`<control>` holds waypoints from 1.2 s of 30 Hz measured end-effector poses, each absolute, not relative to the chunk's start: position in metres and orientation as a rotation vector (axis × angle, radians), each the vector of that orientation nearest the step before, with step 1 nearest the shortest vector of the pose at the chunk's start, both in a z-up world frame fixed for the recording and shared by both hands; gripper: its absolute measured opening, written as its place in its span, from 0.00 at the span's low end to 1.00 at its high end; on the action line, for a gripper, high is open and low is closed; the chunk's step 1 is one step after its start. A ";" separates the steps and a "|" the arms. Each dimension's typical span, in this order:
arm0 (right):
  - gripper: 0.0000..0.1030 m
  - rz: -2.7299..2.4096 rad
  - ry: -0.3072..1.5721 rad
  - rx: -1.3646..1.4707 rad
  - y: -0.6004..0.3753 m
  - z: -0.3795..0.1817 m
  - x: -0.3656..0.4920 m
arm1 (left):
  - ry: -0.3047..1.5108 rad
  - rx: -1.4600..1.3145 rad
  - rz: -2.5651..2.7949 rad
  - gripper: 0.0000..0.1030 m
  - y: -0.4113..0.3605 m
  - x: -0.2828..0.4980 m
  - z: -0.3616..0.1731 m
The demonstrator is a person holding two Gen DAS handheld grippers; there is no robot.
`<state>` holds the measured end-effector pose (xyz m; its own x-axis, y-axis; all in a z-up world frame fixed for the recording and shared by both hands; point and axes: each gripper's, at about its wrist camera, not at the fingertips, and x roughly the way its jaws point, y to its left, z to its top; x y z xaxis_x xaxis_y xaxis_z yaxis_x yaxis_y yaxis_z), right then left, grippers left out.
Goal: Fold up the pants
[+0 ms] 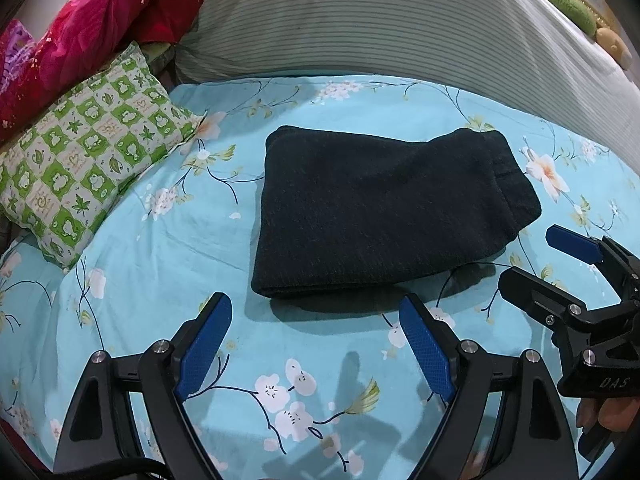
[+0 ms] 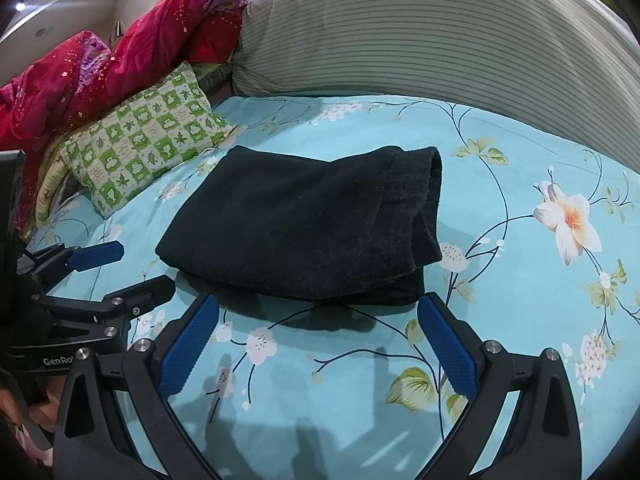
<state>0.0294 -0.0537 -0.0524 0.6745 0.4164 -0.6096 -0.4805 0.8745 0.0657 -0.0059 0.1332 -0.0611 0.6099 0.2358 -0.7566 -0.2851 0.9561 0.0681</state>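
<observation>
The dark pants (image 1: 380, 208) lie folded into a compact rectangle on the light blue floral bedsheet (image 1: 140, 264), with the cuffed end to the right. My left gripper (image 1: 316, 304) hovers just in front of the fold's near edge, open, with nothing between its blue pads. To its right my right gripper (image 1: 530, 256) is also open and holds nothing. In the right wrist view the pants (image 2: 304, 220) sit just beyond my right gripper (image 2: 318, 302), and the left gripper (image 2: 144, 264) is low on the left. A hand (image 1: 608, 412) holds the right gripper's handle.
A green checked pillow (image 1: 88, 164) lies left of the pants. Behind it is a crumpled red blanket (image 1: 92, 32). A large striped grey bolster (image 1: 380, 20) runs along the back of the bed. A green plush toy (image 1: 568, 4) sits at the far right.
</observation>
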 end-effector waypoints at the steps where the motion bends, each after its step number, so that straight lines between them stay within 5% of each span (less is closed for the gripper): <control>1: 0.97 0.505 0.660 -0.101 -0.054 -0.053 0.030 | 0.863 -0.060 0.300 0.84 0.134 -0.006 -0.061; 36: 0.97 0.504 0.648 -0.100 -0.058 -0.047 0.039 | 0.853 -0.063 0.297 0.84 0.133 -0.001 -0.054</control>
<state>0.0388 -0.0584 -0.0470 0.6814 0.4181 -0.6007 -0.4792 0.8753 0.0657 -0.0010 0.1334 -0.0542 0.6194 0.2333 -0.7496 -0.2834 0.9569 0.0637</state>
